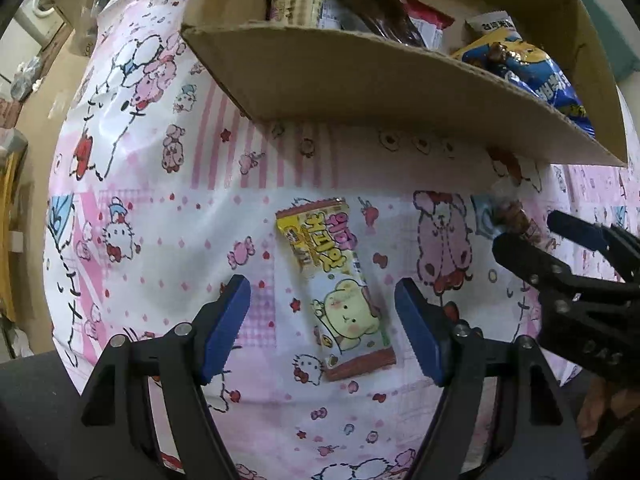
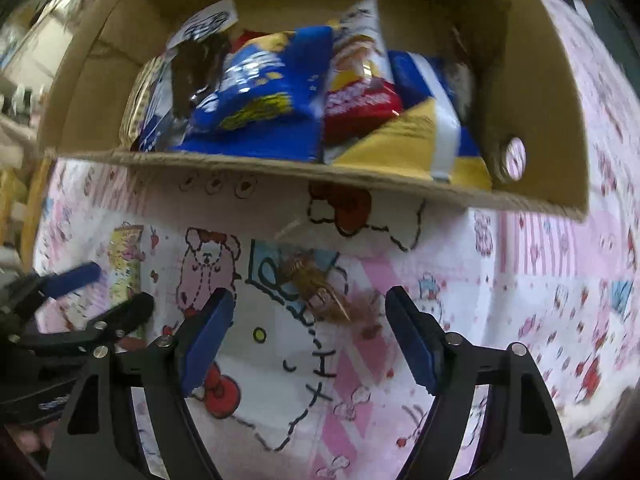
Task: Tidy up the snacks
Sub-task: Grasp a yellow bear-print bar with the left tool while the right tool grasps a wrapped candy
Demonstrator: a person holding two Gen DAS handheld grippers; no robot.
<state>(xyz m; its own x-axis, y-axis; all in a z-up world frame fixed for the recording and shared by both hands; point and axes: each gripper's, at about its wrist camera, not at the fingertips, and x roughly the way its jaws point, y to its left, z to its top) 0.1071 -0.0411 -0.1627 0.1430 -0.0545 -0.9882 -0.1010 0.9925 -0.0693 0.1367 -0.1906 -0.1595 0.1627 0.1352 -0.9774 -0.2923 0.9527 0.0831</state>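
Note:
A yellow and pink snack bar [image 1: 334, 284] lies flat on the cartoon tablecloth, between the open fingers of my left gripper [image 1: 322, 312]. It also shows at the left of the right wrist view [image 2: 126, 268]. A small brown clear-wrapped snack [image 2: 320, 292] lies on the cloth between and just beyond the open fingers of my right gripper [image 2: 308, 328]. It shows in the left wrist view too [image 1: 520, 220], next to my right gripper [image 1: 536, 236]. A cardboard box [image 2: 280, 164] holding several snack packs stands behind both.
The pink cartoon tablecloth [image 1: 160, 220] covers the table. The box's front wall [image 1: 360, 88] rises close above the loose snacks. A hole [image 2: 514, 156] shows in the box's right wall. Room clutter lies past the table's left edge.

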